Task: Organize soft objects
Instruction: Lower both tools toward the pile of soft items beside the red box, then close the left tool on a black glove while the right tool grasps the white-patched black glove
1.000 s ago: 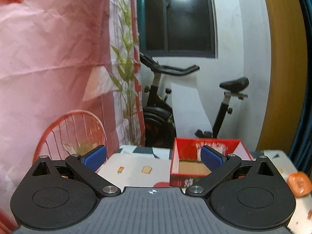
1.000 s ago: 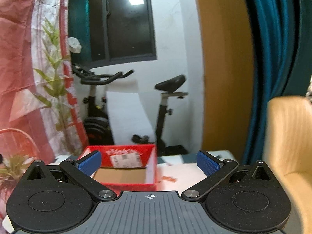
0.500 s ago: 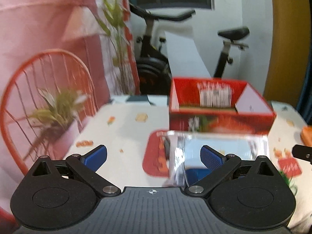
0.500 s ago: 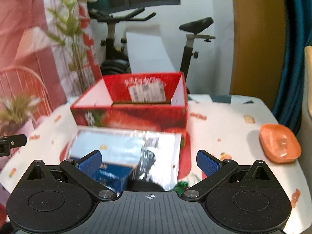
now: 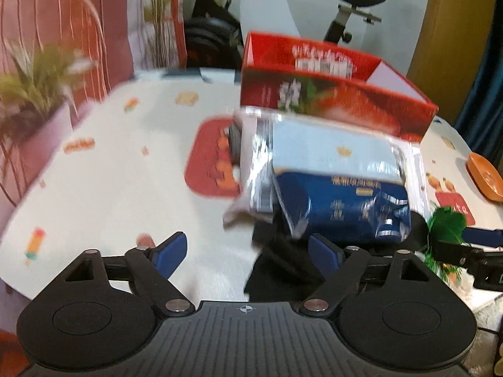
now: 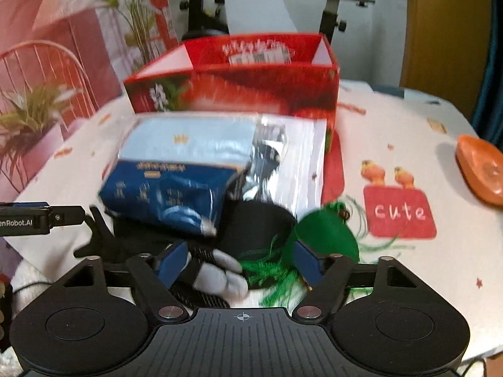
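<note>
Here's the table (image 6: 393, 119), under a white cloth dotted with small cartoon prints and a red "cute" patch. At the back stands an open red box (image 6: 251, 91). Right in front of it, a clear plastic bag (image 6: 289, 160) holding a blue packet (image 6: 169, 191) lies touching the box. Black fabric (image 6: 254, 229) sits beneath the bag's near end, a green feathery piece (image 6: 327, 238) just beside it. An orange dish (image 6: 481, 169) rests well apart, at the right edge.
</note>
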Motion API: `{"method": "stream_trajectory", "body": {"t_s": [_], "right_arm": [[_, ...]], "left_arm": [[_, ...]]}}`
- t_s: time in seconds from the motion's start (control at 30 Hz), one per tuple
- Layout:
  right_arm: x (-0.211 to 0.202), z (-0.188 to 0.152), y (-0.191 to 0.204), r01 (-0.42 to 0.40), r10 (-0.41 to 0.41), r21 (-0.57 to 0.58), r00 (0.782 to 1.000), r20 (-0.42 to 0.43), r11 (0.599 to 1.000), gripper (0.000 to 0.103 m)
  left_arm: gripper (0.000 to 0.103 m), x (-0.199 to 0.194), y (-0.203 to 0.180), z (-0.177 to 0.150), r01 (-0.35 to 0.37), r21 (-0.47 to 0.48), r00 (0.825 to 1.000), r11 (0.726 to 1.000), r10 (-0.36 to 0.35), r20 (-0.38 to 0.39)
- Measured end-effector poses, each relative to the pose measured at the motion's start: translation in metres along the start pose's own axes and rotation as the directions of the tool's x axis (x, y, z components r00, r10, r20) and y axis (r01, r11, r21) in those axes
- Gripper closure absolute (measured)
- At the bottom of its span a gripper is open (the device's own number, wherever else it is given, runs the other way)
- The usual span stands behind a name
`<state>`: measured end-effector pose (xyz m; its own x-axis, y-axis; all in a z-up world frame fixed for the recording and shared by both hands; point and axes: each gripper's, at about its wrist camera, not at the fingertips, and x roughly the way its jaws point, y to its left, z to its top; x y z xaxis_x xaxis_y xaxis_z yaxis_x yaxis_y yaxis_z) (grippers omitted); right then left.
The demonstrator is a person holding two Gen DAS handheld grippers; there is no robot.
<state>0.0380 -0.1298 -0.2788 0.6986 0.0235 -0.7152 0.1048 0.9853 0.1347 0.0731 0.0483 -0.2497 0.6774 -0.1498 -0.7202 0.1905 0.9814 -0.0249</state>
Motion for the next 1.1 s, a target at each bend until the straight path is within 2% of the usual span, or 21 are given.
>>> {"method": "stream_trajectory", "body": {"t_s": [0.1, 0.23, 0.3, 0.43, 0.53, 0.67, 0.87, 1.1], "right_arm": [[-0.002, -0.001, 0.0, -0.009, 0.009, 0.004, 1.0, 0.002, 1.0, 0.039], [0.0, -0.002, 0.002, -0.019, 0.018, -0.025, 1.0, -0.02, 1.0, 0.046], [-0.002, -0.001, 0.005, -0.027, 0.026, -0.047, 0.999, -0.021, 0.999, 0.05], [0.0, -0.002, 0.017, -0.05, 0.045, -0.109, 0.998, -0.044, 0.993, 0.053], [0.006, -0.007, 0.024, -0.073, 0.061, -0.146, 0.994, -0.089, 0.987, 0.057], [0.013, -0.008, 0.033, -0.095, 0.072, -0.19, 0.989, -0.129, 0.977, 0.057], [0.024, -0.009, 0.033, -0.102, 0.074, -0.181, 0.985, -0.157, 0.978, 0.056], [0.04, -0.013, 0.034, -0.102, 0.062, -0.206, 0.979, -0.192, 0.973, 0.056]], "left_arm": [[0.032, 0.012, 0.007, -0.009, 0.028, -0.038, 0.998, 0.999, -0.03, -0.057], [0.046, 0.021, 0.014, -0.015, 0.039, -0.088, 0.995, 0.995, -0.047, -0.092], [0.048, 0.025, 0.015, -0.018, 0.048, -0.098, 0.992, 0.994, -0.059, -0.11], [0.051, 0.027, 0.014, -0.024, 0.08, -0.113, 0.988, 0.99, -0.093, -0.12], [0.06, 0.032, 0.015, -0.025, 0.087, -0.13, 0.986, 0.988, -0.104, -0.128], [0.061, 0.048, 0.015, -0.031, 0.107, -0.138, 0.974, 0.985, -0.132, -0.186], [0.061, 0.05, 0.01, -0.032, 0.117, -0.099, 0.974, 0.988, -0.133, -0.183], [0.061, 0.049, 0.009, -0.031, 0.125, -0.102, 0.975, 0.987, -0.142, -0.172]]}}
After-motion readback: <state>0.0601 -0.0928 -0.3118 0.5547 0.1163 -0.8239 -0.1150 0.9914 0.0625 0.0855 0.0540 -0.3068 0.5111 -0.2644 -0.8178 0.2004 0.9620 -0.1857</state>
